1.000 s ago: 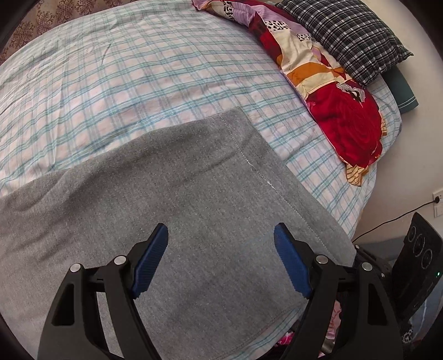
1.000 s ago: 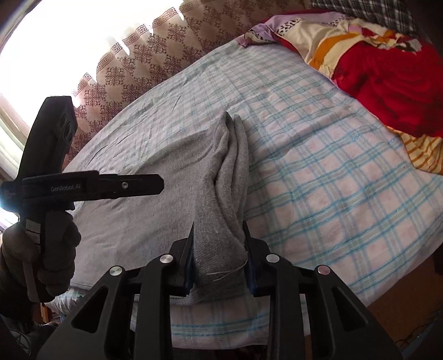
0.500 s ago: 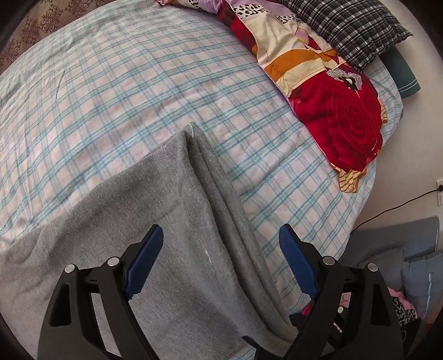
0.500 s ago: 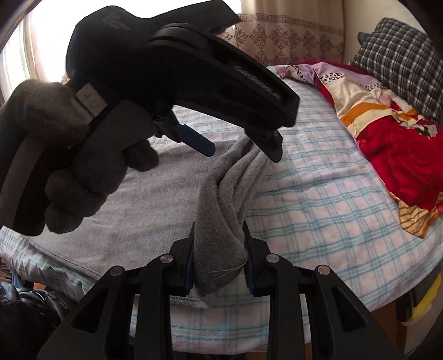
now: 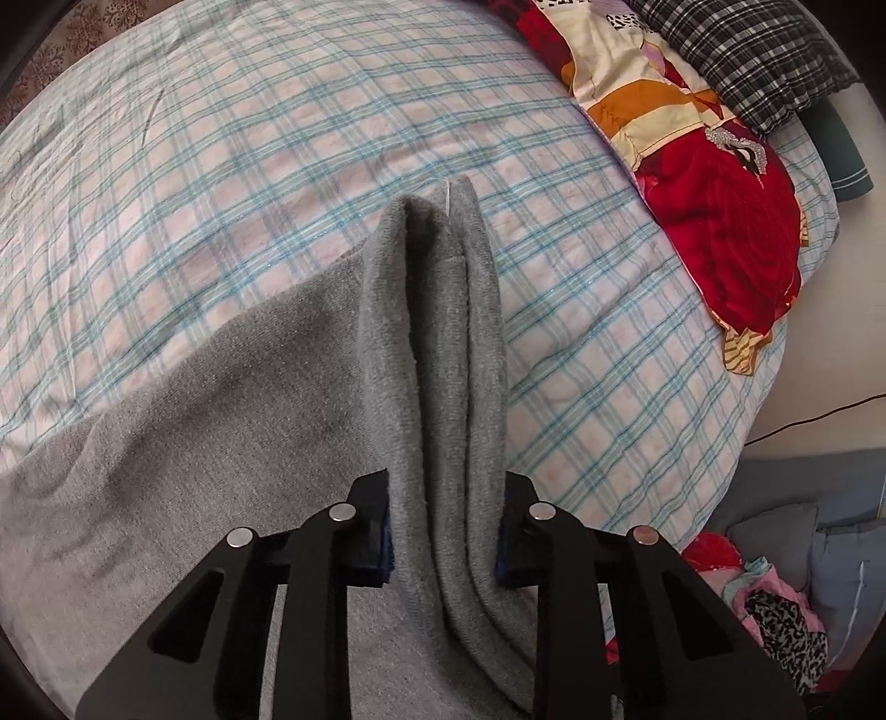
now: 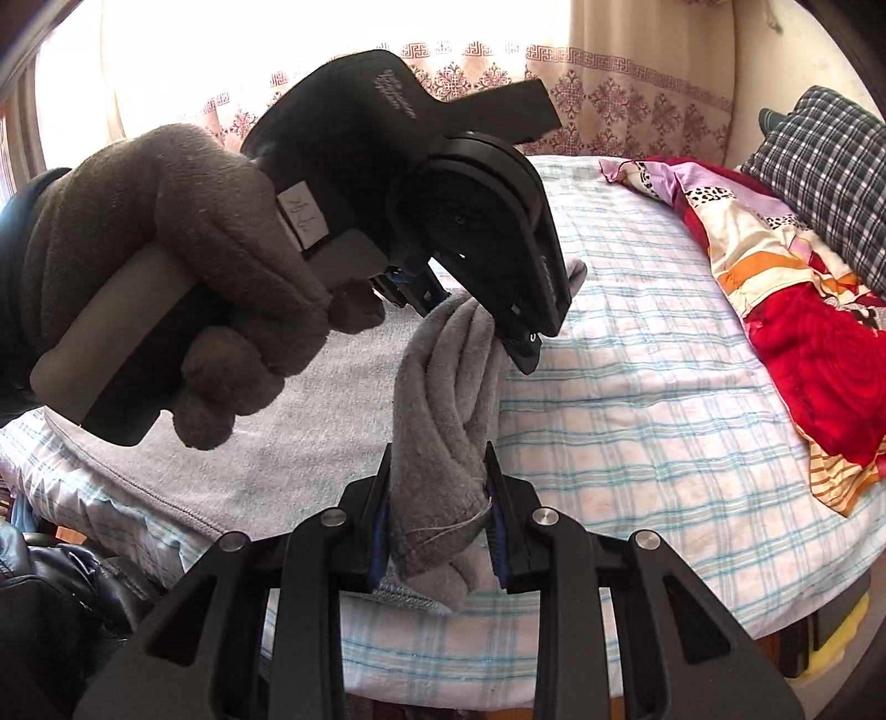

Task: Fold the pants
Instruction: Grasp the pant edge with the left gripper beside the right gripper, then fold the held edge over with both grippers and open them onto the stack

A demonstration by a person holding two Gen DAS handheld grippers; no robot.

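Grey pants [image 5: 183, 443] lie on the checked bed sheet [image 5: 277, 138]. My left gripper [image 5: 443, 543] is shut on a bunched ridge of the pants' edge, which rises as thick folds between its jaws. My right gripper [image 6: 437, 526] is shut on the same bunched strip of pants [image 6: 443, 399] nearer its hemmed end. In the right wrist view the left gripper [image 6: 498, 310], held by a gloved hand [image 6: 183, 266], clamps the strip just beyond my right one. The rest of the pants [image 6: 277, 443] lies flat to the left.
A red and orange quilt [image 5: 709, 183] and a dark checked pillow [image 5: 747, 50] lie along the bed's right side. A patterned curtain [image 6: 609, 94] hangs behind the bed. Clothes [image 5: 775, 609] are piled on the floor beyond the bed's edge.
My left gripper was open above the flat pants; it has closed on the raised fold beside my right gripper. The right gripper has kept its hold throughout.
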